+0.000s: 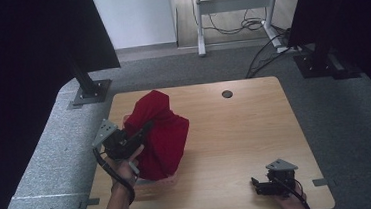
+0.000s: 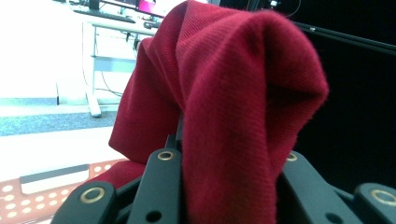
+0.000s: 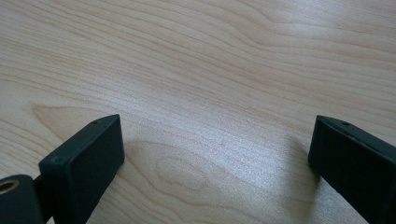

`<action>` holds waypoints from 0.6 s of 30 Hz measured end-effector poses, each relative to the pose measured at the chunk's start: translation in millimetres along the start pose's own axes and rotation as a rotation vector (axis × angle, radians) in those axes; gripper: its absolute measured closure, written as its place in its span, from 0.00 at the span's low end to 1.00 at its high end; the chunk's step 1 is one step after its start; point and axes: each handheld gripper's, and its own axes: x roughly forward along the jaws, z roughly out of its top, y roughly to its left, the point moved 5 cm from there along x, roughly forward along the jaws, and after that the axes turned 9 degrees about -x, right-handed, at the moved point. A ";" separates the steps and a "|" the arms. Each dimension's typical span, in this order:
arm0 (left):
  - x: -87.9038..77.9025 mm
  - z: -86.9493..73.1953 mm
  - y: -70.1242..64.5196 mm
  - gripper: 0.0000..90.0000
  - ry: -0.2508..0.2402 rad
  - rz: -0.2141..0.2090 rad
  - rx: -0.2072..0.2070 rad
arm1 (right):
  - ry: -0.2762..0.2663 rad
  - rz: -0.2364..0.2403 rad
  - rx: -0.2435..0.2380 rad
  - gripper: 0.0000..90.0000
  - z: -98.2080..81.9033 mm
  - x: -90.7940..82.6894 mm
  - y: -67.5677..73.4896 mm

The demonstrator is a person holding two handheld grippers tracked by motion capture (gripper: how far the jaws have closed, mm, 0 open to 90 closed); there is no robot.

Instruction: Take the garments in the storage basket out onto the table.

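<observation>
Red cloth (image 1: 158, 134) drapes over a perforated basket (image 2: 28, 198) beside the left gripper (image 1: 143, 130).

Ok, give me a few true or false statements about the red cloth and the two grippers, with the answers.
1. The left gripper is clamped on the red cloth. True.
2. The right gripper holds a corner of the cloth. False: its jaws stand open over bare table, apart from the cloth.
3. The cloth lies spread flat. False: it hangs bunched from the left gripper, draped down to the table.
4. A pinkish perforated basket shows under the cloth in the left gripper view. True.
5. The cloth is blue. False: it is dark red.
</observation>
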 end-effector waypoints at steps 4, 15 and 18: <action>2.3 -0.8 -3.0 0.82 -0.001 -0.012 -0.003 | 0.000 0.000 0.000 0.04 0.0 0.0 0.0; 8.1 -1.8 -11.5 0.82 0.010 -0.031 0.005 | -0.001 0.000 0.001 0.04 0.0 0.1 0.0; 9.2 -1.2 -14.4 0.82 0.009 -0.034 0.010 | 0.000 0.000 0.000 0.04 0.0 0.0 0.0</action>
